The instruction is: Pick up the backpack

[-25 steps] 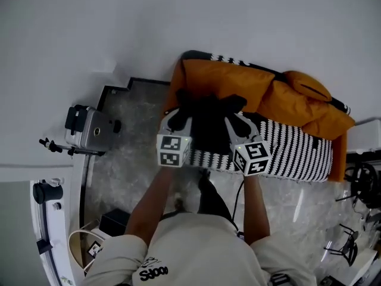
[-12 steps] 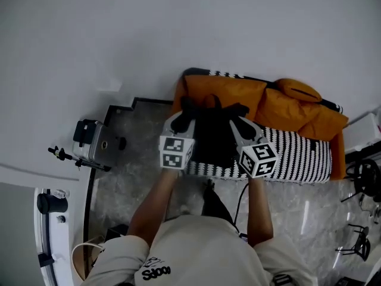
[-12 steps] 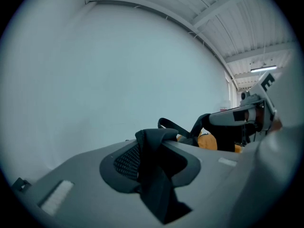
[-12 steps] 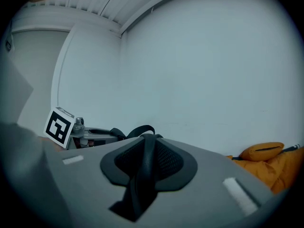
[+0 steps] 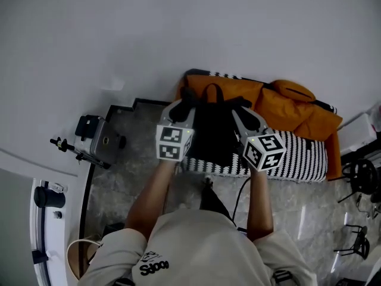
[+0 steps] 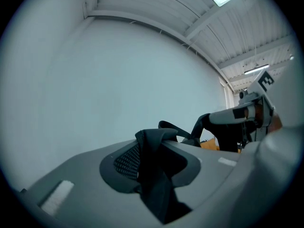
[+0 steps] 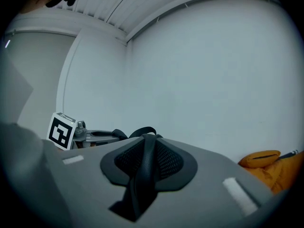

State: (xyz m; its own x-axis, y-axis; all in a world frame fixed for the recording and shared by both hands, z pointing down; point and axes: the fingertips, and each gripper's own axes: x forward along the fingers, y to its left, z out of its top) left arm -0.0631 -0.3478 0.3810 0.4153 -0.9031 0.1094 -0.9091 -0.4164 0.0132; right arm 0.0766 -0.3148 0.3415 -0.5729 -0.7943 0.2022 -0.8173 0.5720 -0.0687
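Left gripper (image 5: 182, 108) and right gripper (image 5: 240, 112), jaws clenched on the backpack (image 5: 213, 133) at 10 and 2 o'clock, have hoisted it: pickup nearly done.

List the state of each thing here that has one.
Backpack: held up by its straps, in front of the sofa.
Left gripper: shut on one strap.
Right gripper: shut on the other strap.
Orange cloth: bunched on the sofa.
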